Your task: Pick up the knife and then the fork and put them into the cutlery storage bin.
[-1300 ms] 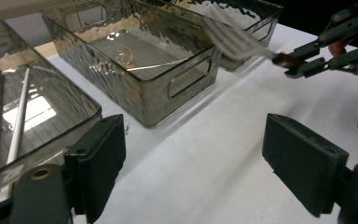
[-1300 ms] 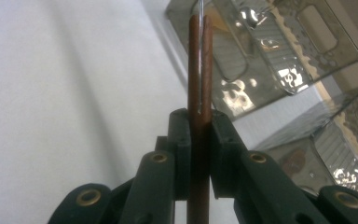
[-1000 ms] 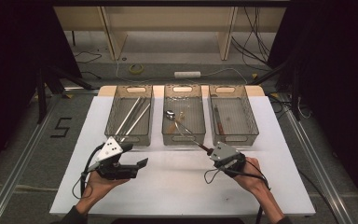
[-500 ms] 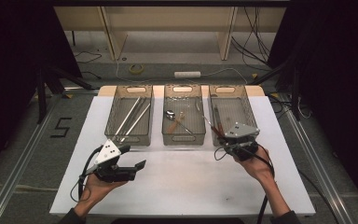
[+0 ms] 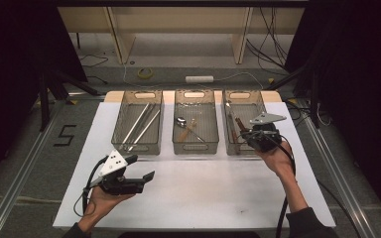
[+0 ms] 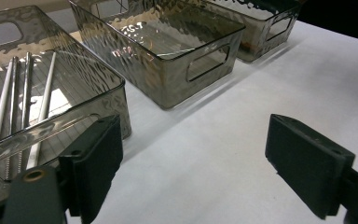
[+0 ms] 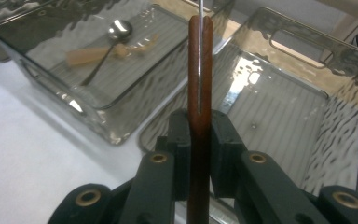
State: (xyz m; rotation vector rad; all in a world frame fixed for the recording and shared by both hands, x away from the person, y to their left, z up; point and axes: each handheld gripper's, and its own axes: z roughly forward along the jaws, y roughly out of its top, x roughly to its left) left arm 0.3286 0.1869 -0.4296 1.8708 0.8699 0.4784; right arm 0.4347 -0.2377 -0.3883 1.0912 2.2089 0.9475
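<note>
White table top [image 5: 203,198] is carrying three clear bins in a row along its far edge, near half lying open. Left bin [image 5: 140,130] is holding long metal rods [image 5: 141,125]; middle bin [image 5: 195,128] is holding a spoon [image 5: 180,121] and a pale wooden piece [image 7: 86,55]; right bin [image 5: 243,106] is sitting under the right hand. Right gripper [image 7: 199,140] is hovering over the right bin's near end, jaws pressed on a wooden-handled utensil [image 7: 199,84], handle standing upright between the pads, thin metal shank pointing away. Bin walls are standing close on both sides of it. Left gripper [image 6: 205,154] is hanging over the near-left table area, jaws spread wide, pinching nothing, just short of the left bin's near wall.
</note>
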